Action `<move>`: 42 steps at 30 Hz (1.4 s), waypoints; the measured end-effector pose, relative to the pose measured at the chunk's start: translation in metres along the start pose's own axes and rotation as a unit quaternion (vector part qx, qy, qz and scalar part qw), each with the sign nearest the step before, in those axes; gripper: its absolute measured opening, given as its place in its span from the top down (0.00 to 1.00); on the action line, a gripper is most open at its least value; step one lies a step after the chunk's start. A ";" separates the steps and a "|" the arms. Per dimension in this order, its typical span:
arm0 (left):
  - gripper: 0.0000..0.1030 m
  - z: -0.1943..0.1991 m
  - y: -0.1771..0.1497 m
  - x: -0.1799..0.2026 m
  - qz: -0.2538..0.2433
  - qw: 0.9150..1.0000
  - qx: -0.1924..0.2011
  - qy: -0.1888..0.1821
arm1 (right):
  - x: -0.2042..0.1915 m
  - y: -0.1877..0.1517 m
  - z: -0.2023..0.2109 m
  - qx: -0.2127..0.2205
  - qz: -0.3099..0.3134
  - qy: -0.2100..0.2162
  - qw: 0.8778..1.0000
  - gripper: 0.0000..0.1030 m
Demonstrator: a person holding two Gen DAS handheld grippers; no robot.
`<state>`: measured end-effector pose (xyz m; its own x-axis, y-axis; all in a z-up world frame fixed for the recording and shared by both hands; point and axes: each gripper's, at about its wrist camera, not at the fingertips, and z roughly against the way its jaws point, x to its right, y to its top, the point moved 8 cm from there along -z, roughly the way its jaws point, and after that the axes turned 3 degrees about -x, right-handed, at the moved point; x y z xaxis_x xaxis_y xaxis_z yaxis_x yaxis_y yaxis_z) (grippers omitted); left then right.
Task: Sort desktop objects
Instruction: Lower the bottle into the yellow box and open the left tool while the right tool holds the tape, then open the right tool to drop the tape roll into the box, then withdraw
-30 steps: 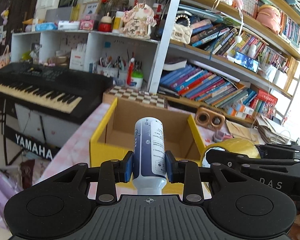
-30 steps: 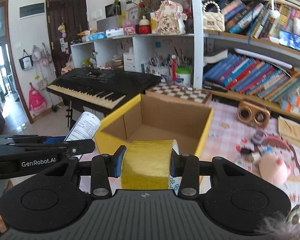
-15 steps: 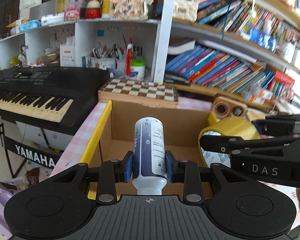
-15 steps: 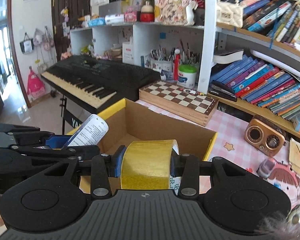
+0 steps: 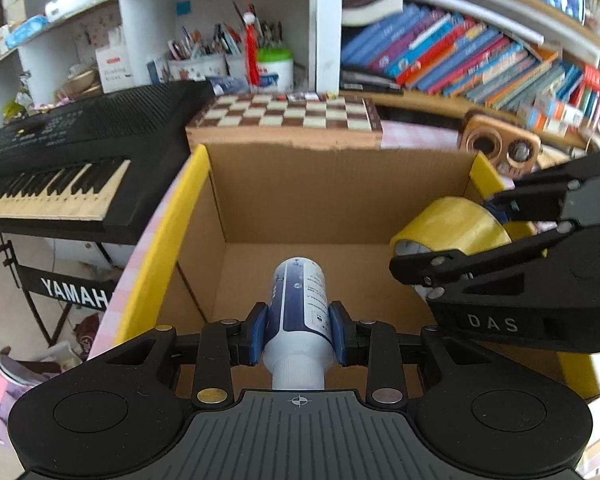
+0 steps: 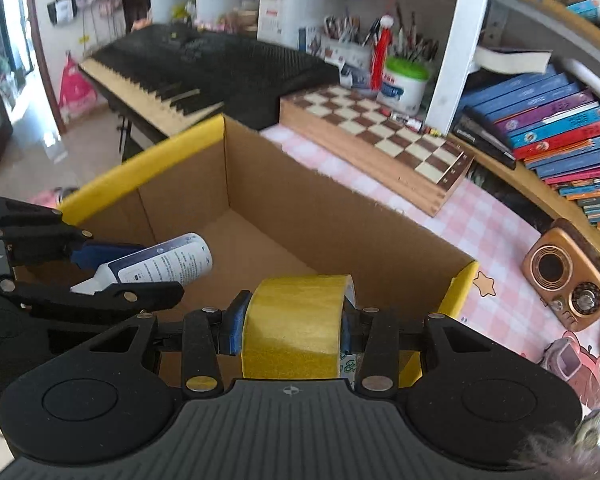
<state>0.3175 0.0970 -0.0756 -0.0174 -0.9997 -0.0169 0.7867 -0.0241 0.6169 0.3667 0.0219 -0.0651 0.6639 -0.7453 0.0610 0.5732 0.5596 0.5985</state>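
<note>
My left gripper [image 5: 298, 334] is shut on a white and blue bottle [image 5: 300, 304], cap toward the camera, held over the open cardboard box with yellow rim [image 5: 168, 224]. My right gripper [image 6: 292, 332] is shut on a roll of yellow tape [image 6: 296, 324] over the box's near right corner [image 6: 460, 284]. The tape also shows in the left wrist view [image 5: 448, 228], and the bottle in the right wrist view [image 6: 168, 264]. The box interior looks bare.
A wooden chessboard [image 5: 288, 120] lies behind the box on the pink checked tablecloth [image 6: 496, 232]. A black Yamaha keyboard [image 5: 72, 160] stands to the left. A small brown retro radio [image 6: 568, 276] sits right of the box. Bookshelves [image 5: 460, 52] fill the back.
Both grippers have moved forward and tipped down over the box, still holding the bottle and the tape. The box interior now fills the view.
</note>
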 end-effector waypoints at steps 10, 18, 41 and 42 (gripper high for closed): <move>0.70 -0.025 -0.008 0.009 -0.023 0.999 -0.042 -0.001 | 0.002 -0.002 -0.033 -0.057 0.017 0.019 0.998 0.62; 0.70 -0.030 -0.006 0.011 -0.025 0.999 -0.045 -0.002 | -0.003 0.003 -0.039 -0.063 0.034 0.023 0.997 0.62; 0.36 0.012 0.007 0.009 -0.010 1.000 0.028 0.006 | 0.014 0.014 -0.003 0.015 -0.013 0.006 1.000 0.52; 0.34 0.019 0.008 0.010 -0.010 0.999 0.036 0.006 | 0.016 0.014 0.004 0.024 -0.019 0.003 1.000 0.52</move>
<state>0.3122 0.0868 -0.0559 -0.0247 -0.9990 -0.0383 0.7394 -0.0440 0.6718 0.3832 0.0163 -0.0525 0.6450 -0.7634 0.0327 0.5744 0.5127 0.6381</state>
